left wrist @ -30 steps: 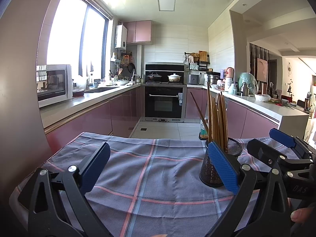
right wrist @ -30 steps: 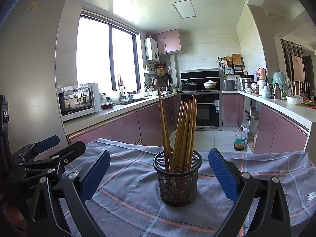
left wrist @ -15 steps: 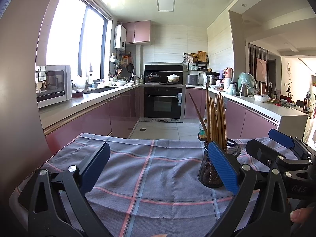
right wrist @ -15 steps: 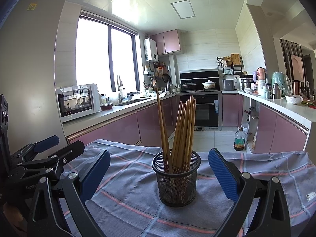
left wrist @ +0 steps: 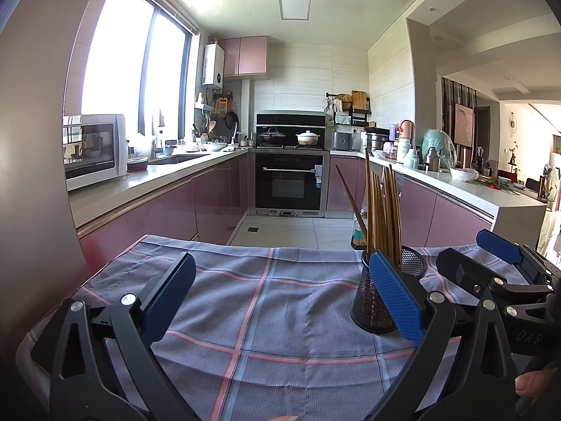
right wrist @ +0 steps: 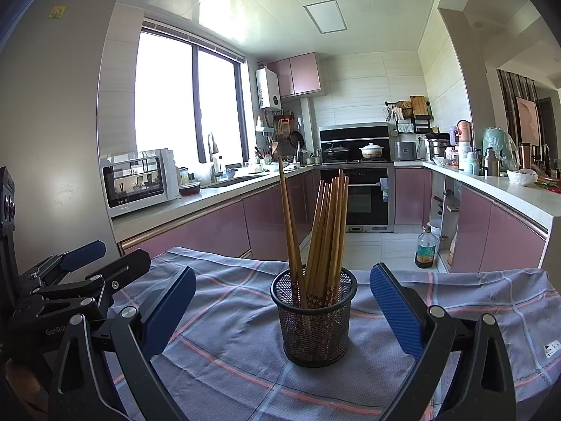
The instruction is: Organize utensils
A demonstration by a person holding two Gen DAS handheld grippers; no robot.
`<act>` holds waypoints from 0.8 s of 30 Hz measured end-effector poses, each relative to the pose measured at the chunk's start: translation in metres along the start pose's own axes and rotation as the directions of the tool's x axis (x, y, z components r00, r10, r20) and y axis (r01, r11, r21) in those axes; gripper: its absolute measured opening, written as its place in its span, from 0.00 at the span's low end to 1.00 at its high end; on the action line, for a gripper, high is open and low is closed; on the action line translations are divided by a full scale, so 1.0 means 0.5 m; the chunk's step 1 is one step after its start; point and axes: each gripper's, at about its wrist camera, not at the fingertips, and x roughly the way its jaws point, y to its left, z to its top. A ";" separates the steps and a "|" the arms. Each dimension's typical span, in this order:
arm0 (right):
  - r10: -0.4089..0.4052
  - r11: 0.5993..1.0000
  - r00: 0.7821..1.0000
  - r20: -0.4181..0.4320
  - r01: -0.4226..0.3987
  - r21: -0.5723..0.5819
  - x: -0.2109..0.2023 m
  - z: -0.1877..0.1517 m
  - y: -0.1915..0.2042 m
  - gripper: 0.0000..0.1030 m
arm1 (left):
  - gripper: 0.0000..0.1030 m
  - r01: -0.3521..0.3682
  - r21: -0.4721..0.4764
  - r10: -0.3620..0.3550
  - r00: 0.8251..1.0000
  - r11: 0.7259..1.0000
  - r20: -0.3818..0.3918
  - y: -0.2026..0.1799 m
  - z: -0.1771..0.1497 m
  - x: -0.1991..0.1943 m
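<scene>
A black mesh holder (right wrist: 313, 319) stands upright on a grey-blue checked cloth (right wrist: 224, 343) and holds several brown wooden chopsticks (right wrist: 328, 235). My right gripper (right wrist: 282, 310) is open and empty, its blue pads either side of the holder but nearer the camera, not touching it. My left gripper (left wrist: 280, 298) is open and empty over bare cloth (left wrist: 266, 308). In the left wrist view the holder (left wrist: 377, 298) and chopsticks (left wrist: 384, 210) sit behind my right finger pad (left wrist: 396, 298). The right gripper's body (left wrist: 498, 280) shows at right.
The cloth-covered table ends ahead, with tiled kitchen floor (left wrist: 294, 228) beyond. A bottle (right wrist: 426, 247) stands on the floor at right. Pink cabinets and counters line both sides; a microwave (right wrist: 140, 180) sits left, an oven (left wrist: 291, 182) at the back.
Both views have drifted slightly; the holder sits a little further left and lower in the left wrist view. Both grippers stay open and nothing was grasped.
</scene>
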 end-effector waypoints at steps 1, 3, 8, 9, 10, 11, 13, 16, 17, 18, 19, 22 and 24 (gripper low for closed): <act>0.000 1.000 1.000 -0.001 0.000 0.000 0.000 0.000 -0.001 0.93 | 0.95 -0.001 0.000 0.001 1.000 1.000 -0.001 -0.002 0.000 0.000; 0.001 1.000 1.000 -0.002 -0.001 0.000 0.000 0.000 0.000 0.93 | 0.95 0.000 -0.001 0.000 1.000 1.000 -0.001 0.000 0.000 0.000; 0.001 1.000 1.000 -0.001 -0.001 0.001 0.000 0.000 0.000 0.93 | 0.95 0.000 -0.001 0.000 1.000 1.000 -0.001 0.000 0.000 0.000; 0.000 1.000 1.000 -0.002 0.000 0.000 0.000 0.000 0.000 0.93 | 0.95 0.000 -0.001 0.000 1.000 1.000 -0.001 0.001 0.000 0.000; 0.000 1.000 1.000 -0.002 0.000 0.001 0.000 0.000 0.000 0.93 | 0.95 0.001 -0.002 -0.001 1.000 1.000 -0.001 0.001 0.000 0.000; 0.001 1.000 1.000 -0.002 -0.001 0.001 0.000 0.000 -0.001 0.93 | 0.95 0.002 -0.002 -0.002 1.000 1.000 -0.001 0.000 0.000 0.000; -0.001 1.000 1.000 -0.003 0.001 -0.001 0.000 0.000 -0.001 0.93 | 0.95 0.001 -0.001 -0.001 1.000 1.000 -0.001 0.000 0.000 0.000; 0.002 1.000 1.000 -0.002 -0.002 0.002 -0.001 0.000 -0.001 0.93 | 0.95 0.001 0.000 -0.001 1.000 1.000 -0.002 -0.001 -0.001 0.000; 0.001 1.000 1.000 -0.002 -0.001 0.002 -0.001 0.000 0.000 0.93 | 0.95 0.001 0.000 -0.001 1.000 1.000 -0.002 0.000 0.000 0.001; 0.002 1.000 1.000 -0.004 -0.002 0.002 -0.001 0.000 -0.001 0.93 | 0.95 0.001 -0.002 -0.001 1.000 1.000 -0.003 0.001 0.000 0.001; 0.003 1.000 1.000 -0.005 -0.003 0.003 -0.002 -0.001 -0.003 0.93 | 0.95 0.002 -0.003 -0.002 1.000 1.000 -0.004 0.000 0.000 0.000; 0.003 1.000 1.000 -0.004 -0.003 0.002 -0.003 -0.001 -0.003 0.93 | 0.95 0.001 -0.002 -0.001 1.000 1.000 -0.004 -0.002 -0.002 -0.001; 0.004 1.000 1.000 -0.004 -0.003 0.002 -0.003 0.000 -0.003 0.93 | 0.95 0.002 -0.003 -0.002 1.000 1.000 -0.003 -0.001 -0.001 0.000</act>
